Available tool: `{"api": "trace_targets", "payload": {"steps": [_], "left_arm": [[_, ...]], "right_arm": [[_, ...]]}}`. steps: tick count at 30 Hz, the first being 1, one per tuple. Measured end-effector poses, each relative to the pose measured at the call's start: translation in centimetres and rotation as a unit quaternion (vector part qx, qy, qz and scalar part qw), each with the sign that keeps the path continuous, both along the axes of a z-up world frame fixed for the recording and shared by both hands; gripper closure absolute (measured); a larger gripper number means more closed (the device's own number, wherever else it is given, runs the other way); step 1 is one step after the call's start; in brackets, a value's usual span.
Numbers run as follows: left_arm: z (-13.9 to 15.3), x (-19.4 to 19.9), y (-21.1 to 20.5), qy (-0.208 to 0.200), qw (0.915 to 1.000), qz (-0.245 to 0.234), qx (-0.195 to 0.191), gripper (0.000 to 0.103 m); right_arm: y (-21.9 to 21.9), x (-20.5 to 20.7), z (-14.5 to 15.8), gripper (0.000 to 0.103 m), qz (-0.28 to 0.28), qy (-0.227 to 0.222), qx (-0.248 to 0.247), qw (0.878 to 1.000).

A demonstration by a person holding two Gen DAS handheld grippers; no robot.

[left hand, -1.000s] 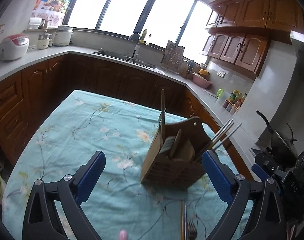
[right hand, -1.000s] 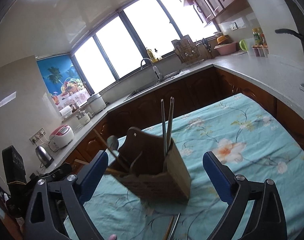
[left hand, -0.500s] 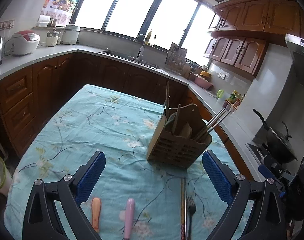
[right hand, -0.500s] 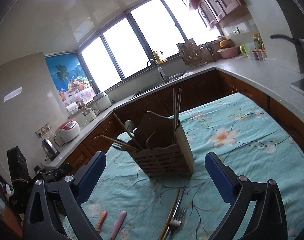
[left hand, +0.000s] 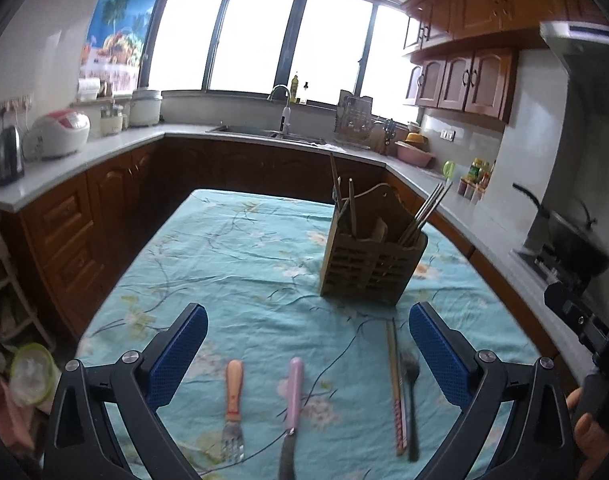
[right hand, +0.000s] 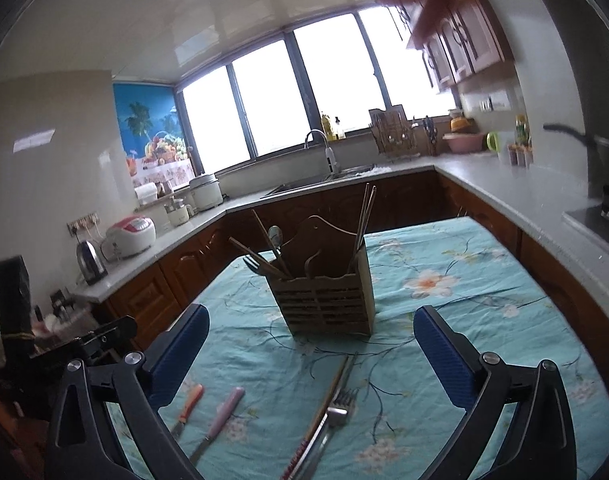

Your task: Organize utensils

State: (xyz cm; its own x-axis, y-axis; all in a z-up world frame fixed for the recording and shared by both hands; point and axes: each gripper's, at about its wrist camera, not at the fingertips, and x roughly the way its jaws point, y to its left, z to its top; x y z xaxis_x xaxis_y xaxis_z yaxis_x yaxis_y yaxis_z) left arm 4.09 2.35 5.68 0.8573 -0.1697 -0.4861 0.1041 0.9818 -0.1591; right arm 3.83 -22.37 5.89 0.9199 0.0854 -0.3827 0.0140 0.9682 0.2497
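Note:
A wooden utensil holder (left hand: 370,264) (right hand: 324,300) stands on the table with the floral teal cloth (left hand: 240,264), holding chopsticks, a spoon and a fork. On the cloth in front of it lie an orange-handled fork (left hand: 233,404) (right hand: 188,404), a pink-handled knife (left hand: 293,400) (right hand: 220,416), a pair of chopsticks (left hand: 396,384) (right hand: 320,412) and a metal fork (left hand: 410,392) (right hand: 332,420). My left gripper (left hand: 304,344) is open and empty above these utensils. My right gripper (right hand: 310,344) is open and empty, short of the holder.
Wooden cabinets and a grey counter (left hand: 84,156) wrap around the table, with a rice cooker (left hand: 60,134), kettle (left hand: 8,156) and sink (left hand: 264,130). A stove with a pan (left hand: 564,240) is at the right. The other gripper's body shows at the right edge (left hand: 592,332).
Both grippers have pulled back from the holder, so it looks smaller and farther. The loose utensils on the cloth have come into view. Both stay open.

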Motion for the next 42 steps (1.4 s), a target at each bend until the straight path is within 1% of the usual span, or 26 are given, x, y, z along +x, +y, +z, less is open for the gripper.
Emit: {"api": "trace_targets", "payload": {"steps": [4,7,9,16,20,24,29,34,42], "left_arm": [[-0.4,-2.1,-0.1,-0.015,0.9995,0.02,0.02,0.001],[-0.6,-3.2,-0.1,-0.02,0.9992,0.027,0.022,0.001],[-0.4,-3.8,-0.1,-0.018,0.9993,0.026,0.021,0.001],[0.0,-5.6,-1.1,-0.02,0.9981,0.021,0.054,0.001],[-0.4,-6.4,-1.7,-0.019,0.9973,0.02,0.068,0.001],[-0.5,-7.2,-2.1,-0.029,0.9961,0.022,0.08,0.001],[-0.8,-7.9,-2.5,-0.038,0.995,0.026,0.088,0.001],[-1.3,-7.9,-2.6,-0.034,0.9951,0.024,0.09,0.001],[-1.2,-7.8,-2.2,-0.034,0.9949,0.027,0.091,0.001]], "right_arm": [[1.0,-2.1,-0.8,0.0,-0.025,-0.019,-0.043,0.999],[1.6,-3.5,-1.1,0.0,-0.034,-0.036,-0.064,0.997],[1.7,-4.0,-0.9,0.0,-0.031,-0.037,-0.069,0.996],[1.9,-5.0,-0.8,0.0,-0.015,-0.011,-0.056,0.998],[2.3,-5.5,-1.1,0.0,-0.012,-0.009,-0.06,0.998],[2.5,-5.8,-1.3,0.0,-0.012,-0.01,-0.061,0.998],[2.6,-6.0,-1.4,0.0,-0.012,-0.007,-0.058,0.998],[2.7,-6.3,-1.8,0.0,-0.013,-0.001,-0.052,0.999],[2.3,-5.7,-2.8,0.0,-0.015,0.021,-0.042,0.999]]}}
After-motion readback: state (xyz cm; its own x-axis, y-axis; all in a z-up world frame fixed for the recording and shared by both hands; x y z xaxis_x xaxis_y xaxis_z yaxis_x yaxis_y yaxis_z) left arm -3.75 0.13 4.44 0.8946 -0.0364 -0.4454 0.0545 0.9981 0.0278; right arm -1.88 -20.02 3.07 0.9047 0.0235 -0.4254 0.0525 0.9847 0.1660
